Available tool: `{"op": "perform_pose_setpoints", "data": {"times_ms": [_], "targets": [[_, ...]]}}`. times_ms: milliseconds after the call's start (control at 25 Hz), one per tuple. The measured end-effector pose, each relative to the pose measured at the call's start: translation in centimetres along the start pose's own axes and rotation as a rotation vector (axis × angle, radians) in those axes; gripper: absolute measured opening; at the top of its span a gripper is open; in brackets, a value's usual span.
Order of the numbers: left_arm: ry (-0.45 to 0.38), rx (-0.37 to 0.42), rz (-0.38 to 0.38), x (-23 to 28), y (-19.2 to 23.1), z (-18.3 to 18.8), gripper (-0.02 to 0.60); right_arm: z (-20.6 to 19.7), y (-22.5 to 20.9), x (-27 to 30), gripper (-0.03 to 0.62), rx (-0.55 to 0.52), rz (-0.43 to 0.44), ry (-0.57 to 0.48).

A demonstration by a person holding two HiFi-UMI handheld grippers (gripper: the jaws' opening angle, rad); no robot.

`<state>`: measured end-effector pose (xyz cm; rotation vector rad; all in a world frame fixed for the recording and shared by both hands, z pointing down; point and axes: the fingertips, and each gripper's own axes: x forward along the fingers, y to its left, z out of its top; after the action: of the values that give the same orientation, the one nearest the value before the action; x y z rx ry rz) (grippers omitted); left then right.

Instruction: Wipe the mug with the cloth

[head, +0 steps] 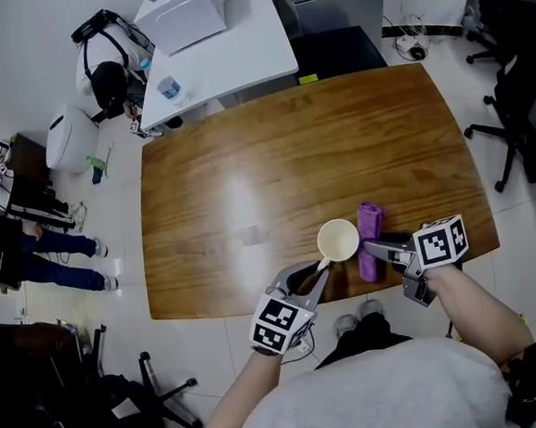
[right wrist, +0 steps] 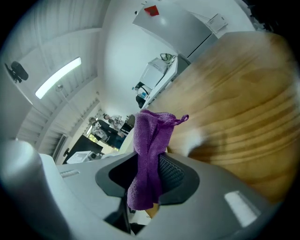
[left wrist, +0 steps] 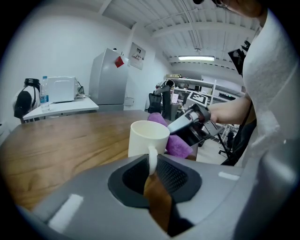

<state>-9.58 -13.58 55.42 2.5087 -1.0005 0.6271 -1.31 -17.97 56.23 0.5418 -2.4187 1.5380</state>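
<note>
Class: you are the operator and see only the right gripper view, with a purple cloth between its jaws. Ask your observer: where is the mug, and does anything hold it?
Observer: The left gripper is shut on the handle of the mug.
Operator: Is the mug upright?
Observer: Yes, upright, mouth up, near the person's edge of the table.
Operator: How near is my cloth?
Observer: The cloth is just beside the mug, at its right in the head view; whether they touch I cannot tell.

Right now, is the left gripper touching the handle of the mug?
Touching. The left gripper view shows the left gripper closed on the handle of the mug; the handle sits pinched between its two jaws.
</note>
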Motion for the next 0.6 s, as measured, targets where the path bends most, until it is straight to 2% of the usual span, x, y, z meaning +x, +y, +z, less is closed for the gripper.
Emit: {"op": "perform_pose_setpoints", "data": {"times_ms": [160, 320, 600], "targets": [[0.003, -0.005, -0.003, 0.0, 0.0, 0.1, 0.048, -0.9, -1.4, 0.6, 0.133, -0.039, -0.059, 0.077], [0.004, -0.011, -0.002, -0.2, 0.2, 0.0, 0.049, -1.3, -1.7, 0.9, 0.135, -0.080, -0.081, 0.122], [0.013, 0.016, 0.009, -0.4, 0.6, 0.0, 0.049, 1.0, -0.3, -0.3, 0.133, -0.160, -0.071, 0.096]]}}
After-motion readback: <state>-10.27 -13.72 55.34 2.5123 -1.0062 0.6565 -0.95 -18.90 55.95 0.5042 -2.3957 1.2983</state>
